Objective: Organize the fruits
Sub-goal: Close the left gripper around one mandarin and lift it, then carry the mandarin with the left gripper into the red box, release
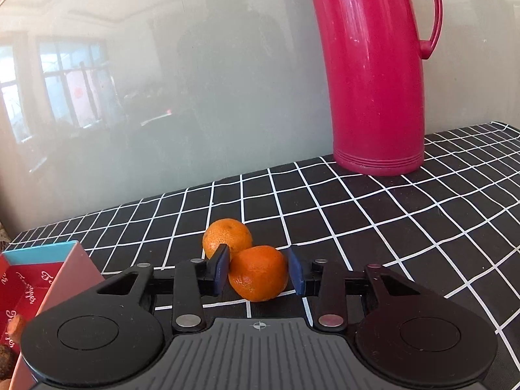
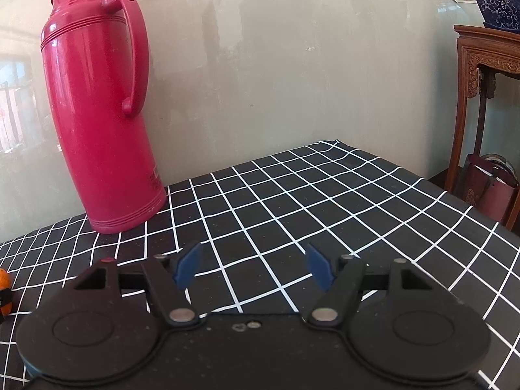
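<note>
Two mandarins lie touching on the tablecloth (image 1: 390,227), the near mandarin (image 1: 258,278) before the far mandarin (image 1: 227,235). A flask (image 1: 370,74) stands behind, to the right; a box (image 1: 48,276) sits left.

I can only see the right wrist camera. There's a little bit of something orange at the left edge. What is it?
Observer: Most likely a mandarin. The left gripper has the front mandarin between its blue pads, one pad against each side.
Operator: Is it up in the air?
Observer: No, it looks like it's resting on the checked tablecloth.
Operator: Is it the only one?
Observer: No. A second mandarin sits just behind it, touching it.
Operator: Where could they go?
Observer: Maybe in the open red box at the left edge of the left wrist view.
</note>
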`<state>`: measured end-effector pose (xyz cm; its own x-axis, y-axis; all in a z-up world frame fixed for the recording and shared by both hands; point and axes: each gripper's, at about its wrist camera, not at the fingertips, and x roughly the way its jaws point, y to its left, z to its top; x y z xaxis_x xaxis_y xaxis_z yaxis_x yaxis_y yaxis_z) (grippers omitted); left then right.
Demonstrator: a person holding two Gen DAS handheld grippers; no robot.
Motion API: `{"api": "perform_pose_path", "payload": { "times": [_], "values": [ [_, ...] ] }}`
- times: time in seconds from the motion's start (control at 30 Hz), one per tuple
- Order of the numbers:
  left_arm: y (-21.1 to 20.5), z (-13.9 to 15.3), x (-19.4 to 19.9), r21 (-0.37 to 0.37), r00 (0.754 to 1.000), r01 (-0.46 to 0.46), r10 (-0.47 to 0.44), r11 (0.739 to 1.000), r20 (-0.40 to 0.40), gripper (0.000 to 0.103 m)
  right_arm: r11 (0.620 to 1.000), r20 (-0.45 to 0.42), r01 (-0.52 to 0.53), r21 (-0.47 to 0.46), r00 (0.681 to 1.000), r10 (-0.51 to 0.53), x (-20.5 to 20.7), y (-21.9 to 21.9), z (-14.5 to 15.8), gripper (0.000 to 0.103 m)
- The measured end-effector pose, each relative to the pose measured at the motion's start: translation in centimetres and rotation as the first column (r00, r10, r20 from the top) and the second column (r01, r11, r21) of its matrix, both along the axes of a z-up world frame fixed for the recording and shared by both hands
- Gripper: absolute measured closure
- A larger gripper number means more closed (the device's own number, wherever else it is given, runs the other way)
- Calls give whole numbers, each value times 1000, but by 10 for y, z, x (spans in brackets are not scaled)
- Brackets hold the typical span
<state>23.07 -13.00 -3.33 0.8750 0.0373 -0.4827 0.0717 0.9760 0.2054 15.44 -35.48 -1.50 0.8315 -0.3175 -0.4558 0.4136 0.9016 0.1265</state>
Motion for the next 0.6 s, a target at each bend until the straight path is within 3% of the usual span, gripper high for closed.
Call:
{"api": "perform_pose_path", "payload": {
  "times": [0.23, 0.37, 0.6],
  "values": [
    [16, -5, 14, -95, 996, -24, 16, 995, -91, 63, 1000, -2, -6, 1, 1000, 6, 1, 0, -1, 33],
    [20, -7, 9, -118, 996, -8, -3, 993, -90, 63, 1000, -7, -6, 5, 1000, 6, 1, 0, -2, 33],
    [26, 9, -26, -93, 998, 35, -40, 995, -54, 63, 999, 5, -23, 30, 1000, 23, -1, 8, 1, 33]
  ]
}}
